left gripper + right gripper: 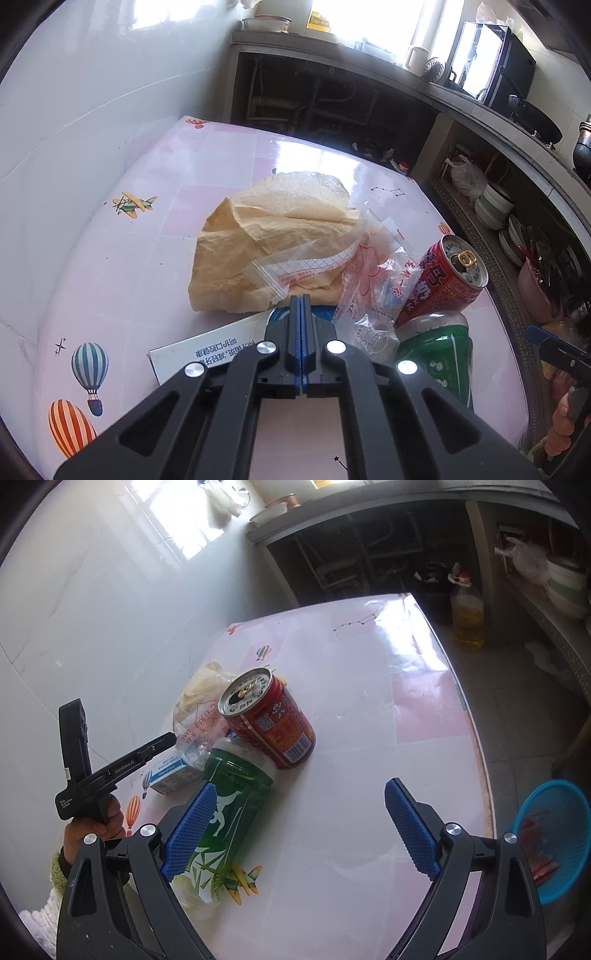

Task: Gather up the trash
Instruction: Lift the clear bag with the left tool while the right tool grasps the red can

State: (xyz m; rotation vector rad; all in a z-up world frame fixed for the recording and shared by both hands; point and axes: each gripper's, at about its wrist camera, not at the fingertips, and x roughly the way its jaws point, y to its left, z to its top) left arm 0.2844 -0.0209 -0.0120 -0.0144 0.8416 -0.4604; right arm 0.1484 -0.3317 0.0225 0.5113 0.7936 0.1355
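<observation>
Trash collection has barely begun: a red can [267,720], a green bottle [225,812], clear wrappers [369,280], a tan bag [273,240] and a small carton [210,350] lie clustered on the worktop [369,701]. The left hand-held gripper [300,301] is pinched shut at the wrapper's edge; whether it has caught it is unclear. The right hand-held gripper [301,827] gapes empty beside the bottle. A blue basket [554,834] on the floor holds little.

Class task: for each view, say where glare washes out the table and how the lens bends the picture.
Left wrist view: window glare whitens the far table; the counter edge bows. Right wrist view: glare on the table's far right corner; walls curve, corners go dark.
</observation>
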